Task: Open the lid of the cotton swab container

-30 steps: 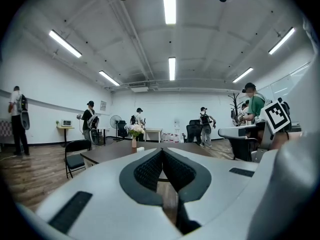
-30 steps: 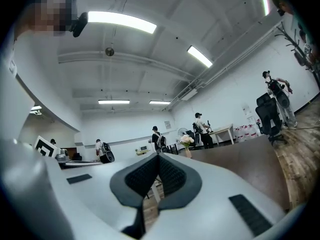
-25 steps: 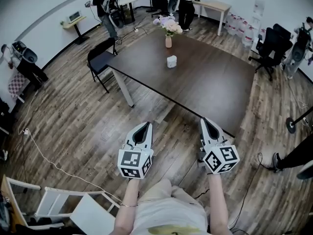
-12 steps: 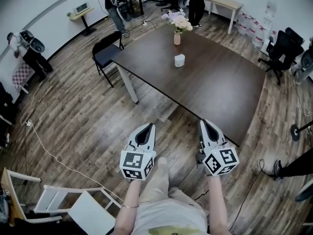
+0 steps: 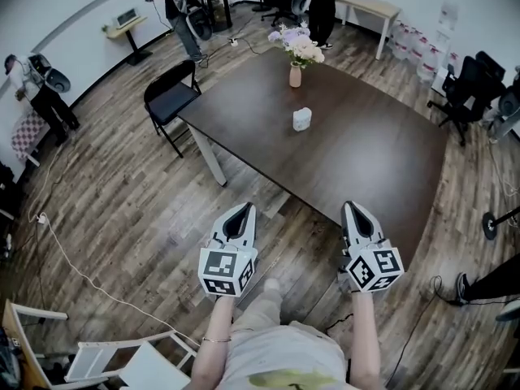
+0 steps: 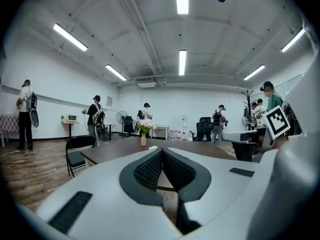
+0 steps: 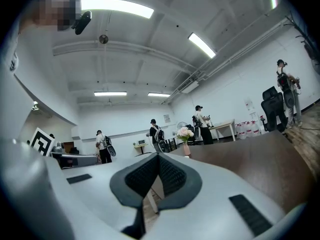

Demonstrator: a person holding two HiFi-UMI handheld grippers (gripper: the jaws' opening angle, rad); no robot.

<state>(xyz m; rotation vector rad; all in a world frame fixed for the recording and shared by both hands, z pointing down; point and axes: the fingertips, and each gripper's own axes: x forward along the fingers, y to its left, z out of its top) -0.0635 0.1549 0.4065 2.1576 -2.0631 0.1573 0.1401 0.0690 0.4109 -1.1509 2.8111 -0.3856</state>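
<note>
Wood-plank floor (image 5: 114, 210) fills most of the head view, with a big dark table (image 5: 366, 161) from upper middle to right. The cotton swab container (image 5: 301, 119) is small and white and stands upright on the table near its middle. It is alone there and well apart from both tongs; its lid is too small to read. A vase (image 5: 295, 75) with pale flowers (image 5: 297, 45) stands on the table just above the container in frame, toward the far edge. A black chair (image 5: 169, 97) sits just left of the table's left corner. The left tongs (image 5: 243, 207) are at lower centre-left over the floor, tips pointing up-frame toward the table. The right tongs (image 5: 353, 205) are at lower centre-right, tips at the near table edge; over it or just short, cannot tell. Each carries a marker cube, left (image 5: 224, 271) and right (image 5: 374, 268), with the person's forearms below at the bottom edge. In the left gripper view the left tongs (image 6: 161, 150) are narrow, pads meeting at the tip with nothing between them, and the vase (image 6: 143, 140) shows beyond on the table top. In the right gripper view the right tongs (image 7: 158, 155) are the same, pads together and empty, with the flowers (image 7: 185, 133) past the tip. A white cable (image 5: 81, 268) lies on the floor at lower left. People stand at upper left and top. Office chairs (image 5: 463, 75) are at upper right.
</note>
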